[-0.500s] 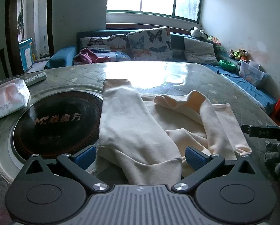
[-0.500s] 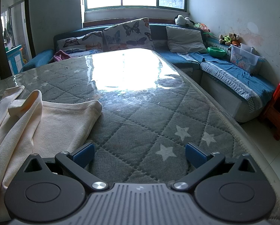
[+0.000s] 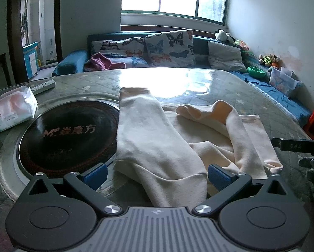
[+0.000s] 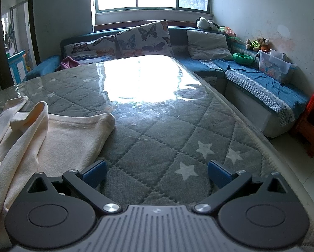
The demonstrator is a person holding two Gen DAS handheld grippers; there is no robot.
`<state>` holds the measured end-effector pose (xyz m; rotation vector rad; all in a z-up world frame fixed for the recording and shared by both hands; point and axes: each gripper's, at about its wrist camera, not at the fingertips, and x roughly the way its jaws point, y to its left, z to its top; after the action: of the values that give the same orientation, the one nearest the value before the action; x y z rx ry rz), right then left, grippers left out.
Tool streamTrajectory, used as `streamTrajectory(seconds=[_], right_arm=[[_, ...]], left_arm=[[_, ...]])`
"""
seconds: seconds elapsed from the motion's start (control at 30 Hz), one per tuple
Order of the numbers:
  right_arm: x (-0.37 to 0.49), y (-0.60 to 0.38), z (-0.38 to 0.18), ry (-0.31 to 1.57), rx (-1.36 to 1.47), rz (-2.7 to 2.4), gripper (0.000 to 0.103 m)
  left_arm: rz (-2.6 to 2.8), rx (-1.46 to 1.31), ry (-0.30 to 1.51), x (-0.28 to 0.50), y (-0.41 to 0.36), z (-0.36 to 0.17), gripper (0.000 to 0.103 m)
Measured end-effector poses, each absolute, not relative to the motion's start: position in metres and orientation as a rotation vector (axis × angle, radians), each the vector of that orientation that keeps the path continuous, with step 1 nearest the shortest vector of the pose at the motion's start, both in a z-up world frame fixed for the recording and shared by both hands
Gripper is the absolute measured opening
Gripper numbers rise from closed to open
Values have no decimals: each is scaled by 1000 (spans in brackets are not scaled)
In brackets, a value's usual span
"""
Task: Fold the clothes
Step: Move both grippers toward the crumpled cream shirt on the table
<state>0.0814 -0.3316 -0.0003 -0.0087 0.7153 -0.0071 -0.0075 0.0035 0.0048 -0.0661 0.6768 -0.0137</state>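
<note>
A cream long-sleeved garment (image 3: pixel 167 145) lies crumpled on the round table, one sleeve stretched toward the far side, another looped at the right. My left gripper (image 3: pixel 157 173) is open, its blue fingertips (image 3: pixel 216 175) on either side of the garment's near fold, with cloth between them. The garment also shows in the right wrist view (image 4: pixel 58 134), at the left. My right gripper (image 4: pixel 157 173) is open and empty over the quilted table cover, its left fingertip (image 4: pixel 96 172) beside the garment's edge. The right gripper's tip (image 3: pixel 297 146) shows at the right edge of the left wrist view.
A dark round hotplate (image 3: pixel 68 134) sits in the table's centre, left of the garment. A tissue pack (image 3: pixel 12 109) and a remote (image 3: pixel 44 86) lie at far left. A blue sofa (image 4: pixel 262 88) with cushions runs behind and to the right. A red stool (image 4: pixel 313 124) stands on the floor.
</note>
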Motion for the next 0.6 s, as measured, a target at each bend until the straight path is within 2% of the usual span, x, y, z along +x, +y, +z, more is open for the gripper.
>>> streamTrajectory(seconds=[0.6], right_arm=[[43, -319, 26, 720, -25, 113, 92]], left_arm=[[-10, -66, 676, -9, 8, 8, 103]])
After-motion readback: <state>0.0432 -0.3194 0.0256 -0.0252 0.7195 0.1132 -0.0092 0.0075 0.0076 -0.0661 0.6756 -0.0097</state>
